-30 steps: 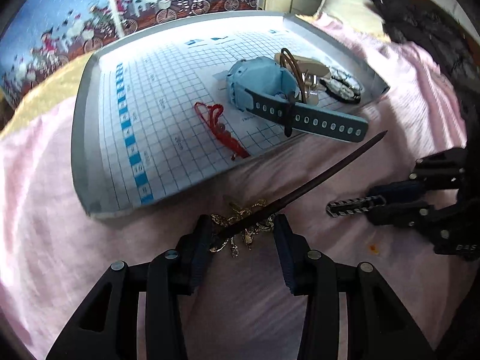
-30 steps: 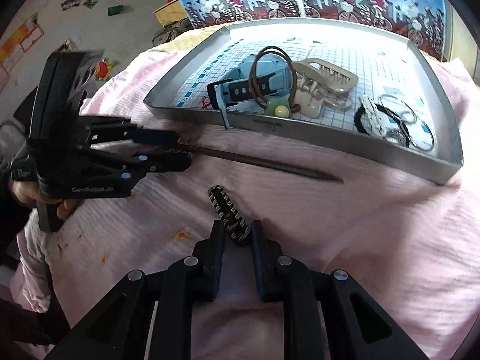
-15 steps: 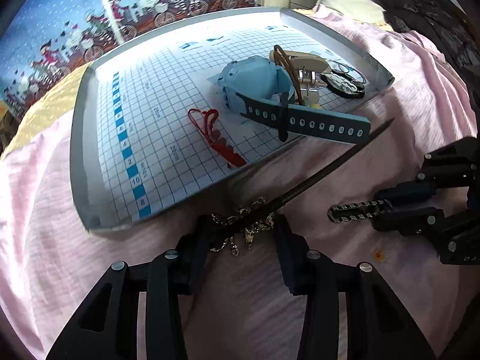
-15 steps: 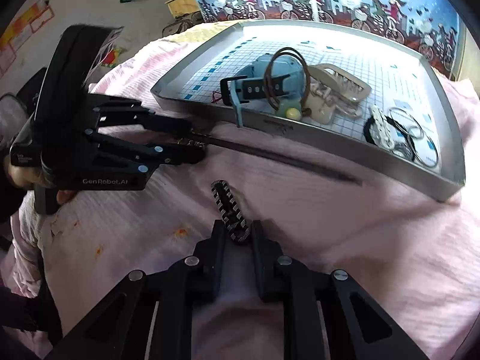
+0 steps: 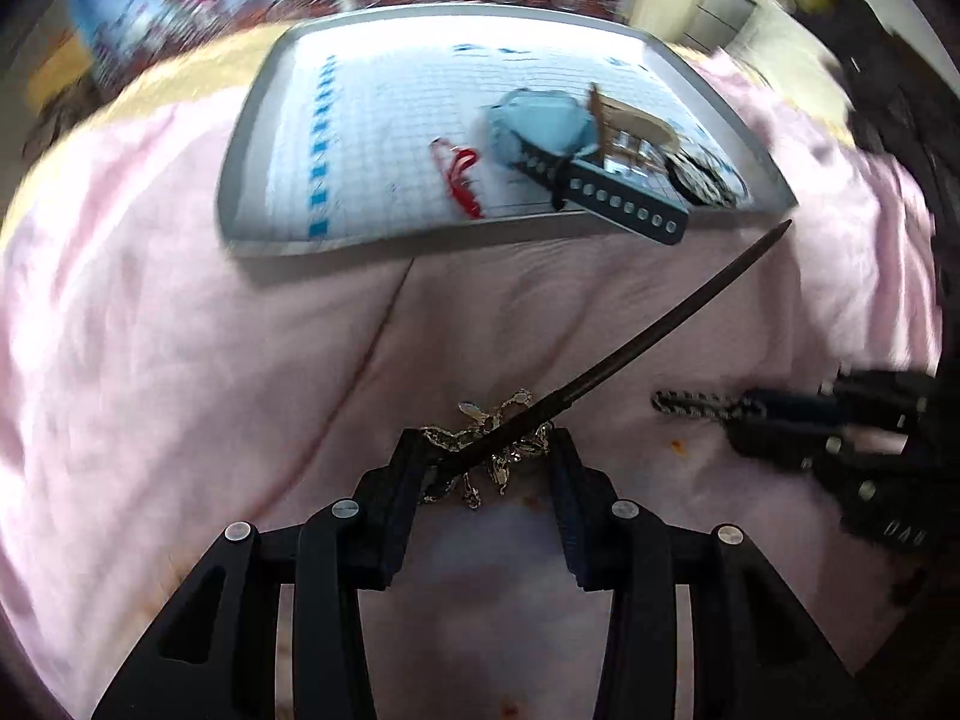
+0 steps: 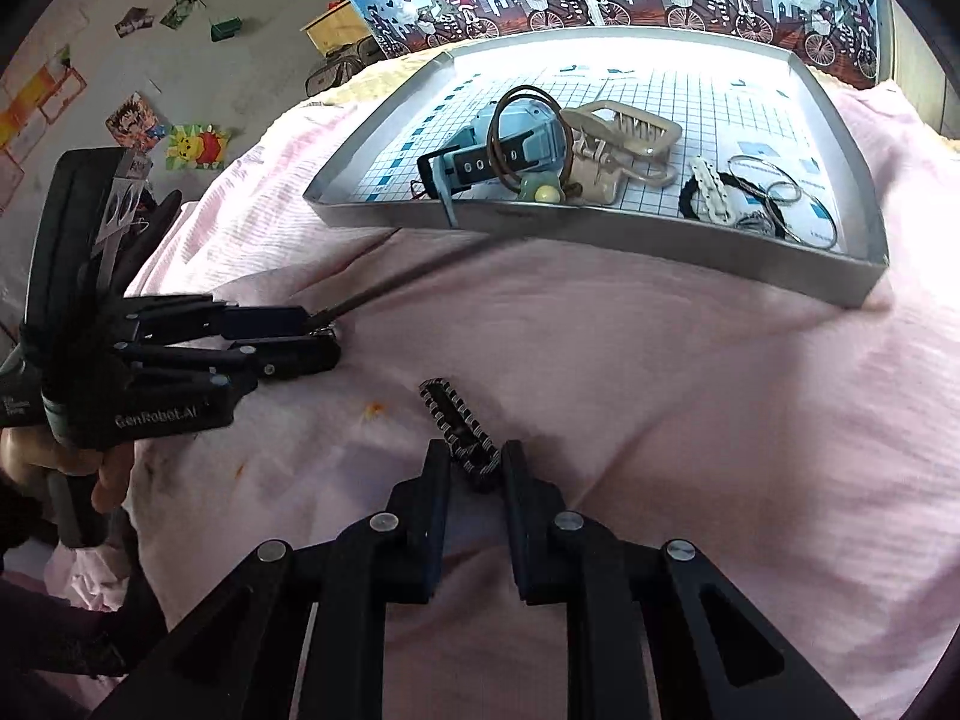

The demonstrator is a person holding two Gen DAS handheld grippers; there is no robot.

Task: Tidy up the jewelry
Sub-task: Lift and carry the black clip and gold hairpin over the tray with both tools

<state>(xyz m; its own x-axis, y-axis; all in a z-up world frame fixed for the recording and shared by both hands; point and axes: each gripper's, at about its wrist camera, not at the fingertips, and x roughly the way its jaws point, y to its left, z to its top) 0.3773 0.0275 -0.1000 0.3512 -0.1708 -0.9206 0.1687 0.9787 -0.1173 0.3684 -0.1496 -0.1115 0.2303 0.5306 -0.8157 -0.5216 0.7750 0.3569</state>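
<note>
Swinging left and nearer, the left gripper [image 5: 487,450] clenches the hairpin [image 5: 630,360] by its ornate end, below the tray [image 6: 600,228]; stiff, light, tip-heavy. Right gripper [image 6: 474,462] pinches the braided clip [image 6: 459,420].

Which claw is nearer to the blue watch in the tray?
Left, narrowly. The left claw, holding a hair stick, sits below the watch on the pink blanket. The right claw, gripping a black clip, lies farther off to the right.
</note>
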